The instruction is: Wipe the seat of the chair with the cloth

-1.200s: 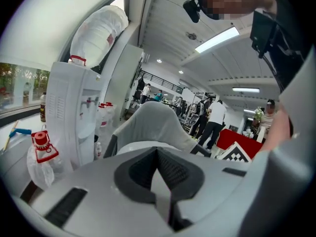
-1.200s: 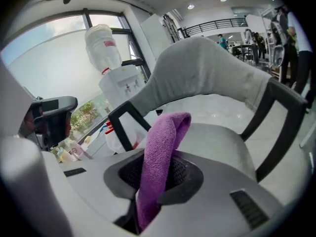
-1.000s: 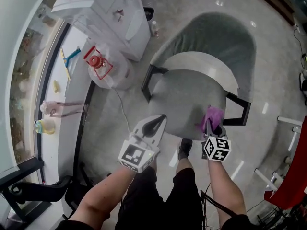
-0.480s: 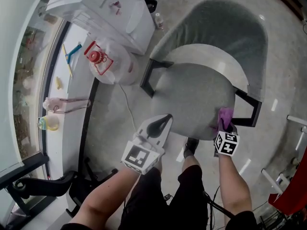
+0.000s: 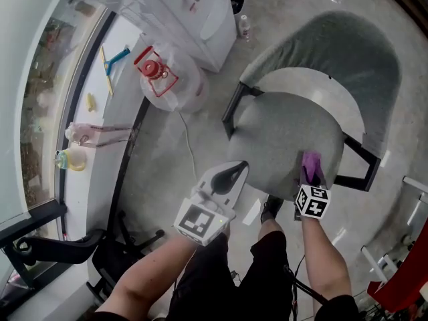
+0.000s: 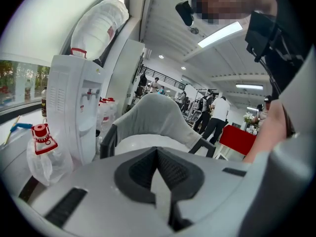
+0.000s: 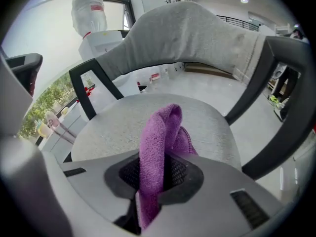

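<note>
The grey chair has a round seat (image 5: 281,139) (image 7: 197,120), a curved grey backrest (image 5: 348,45) (image 7: 187,31) and black arm frames. A purple cloth (image 5: 311,167) (image 7: 158,152) rests on the seat's near right edge, and my right gripper (image 5: 310,179) (image 7: 157,181) is shut on it. My left gripper (image 5: 231,174) (image 6: 159,179) is shut with nothing in it and hovers over the floor, left of the seat's front edge. The chair's backrest (image 6: 158,115) shows ahead in the left gripper view.
A white water dispenser (image 5: 180,9) (image 6: 74,107) stands left of the chair, with a bagged jug with a red cap (image 5: 164,79) (image 6: 42,149) beside it. A window ledge (image 5: 87,132) carries small items. A black stand (image 5: 53,253) is at lower left. People stand far off.
The right gripper has slid the purple cloth along the seat's near right edge, slightly back toward me. The head view has shifted, so the chair now sits further right. The left gripper stays shut.
</note>
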Demonstrator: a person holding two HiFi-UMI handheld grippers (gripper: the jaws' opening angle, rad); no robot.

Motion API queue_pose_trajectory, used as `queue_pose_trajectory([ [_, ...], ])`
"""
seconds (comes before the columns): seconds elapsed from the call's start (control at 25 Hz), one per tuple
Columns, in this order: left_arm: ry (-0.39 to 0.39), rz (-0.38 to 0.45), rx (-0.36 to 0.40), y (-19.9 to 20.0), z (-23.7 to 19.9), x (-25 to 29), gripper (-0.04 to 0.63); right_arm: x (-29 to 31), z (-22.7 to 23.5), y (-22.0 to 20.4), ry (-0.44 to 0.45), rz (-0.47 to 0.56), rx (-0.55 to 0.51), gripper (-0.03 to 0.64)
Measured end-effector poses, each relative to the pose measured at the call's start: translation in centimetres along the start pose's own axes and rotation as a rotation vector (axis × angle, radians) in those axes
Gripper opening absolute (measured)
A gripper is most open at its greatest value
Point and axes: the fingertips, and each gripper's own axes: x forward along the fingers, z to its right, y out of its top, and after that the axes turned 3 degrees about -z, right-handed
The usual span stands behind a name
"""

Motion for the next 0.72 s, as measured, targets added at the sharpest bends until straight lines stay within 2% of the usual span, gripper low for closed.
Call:
queue_pose_trajectory([
  [0.2,0.023,0.016,-0.036,0.3,-1.6,-1.1,0.008,1.2,-4.5,1.1,0.08,-0.004,-0.015,0.067],
  [0.52,0.051,0.025,-0.067,-0.1,-3.2,-2.9,0.008,2.9,-12.8,2.7,0.235,-0.014,-0.095,0.067],
  [0.72,0.063,0.042,-0.072,0.0,-4.0,-4.0,0.008,3.3,-18.8,3.4,0.355,-0.029,-0.14,0.067],
])
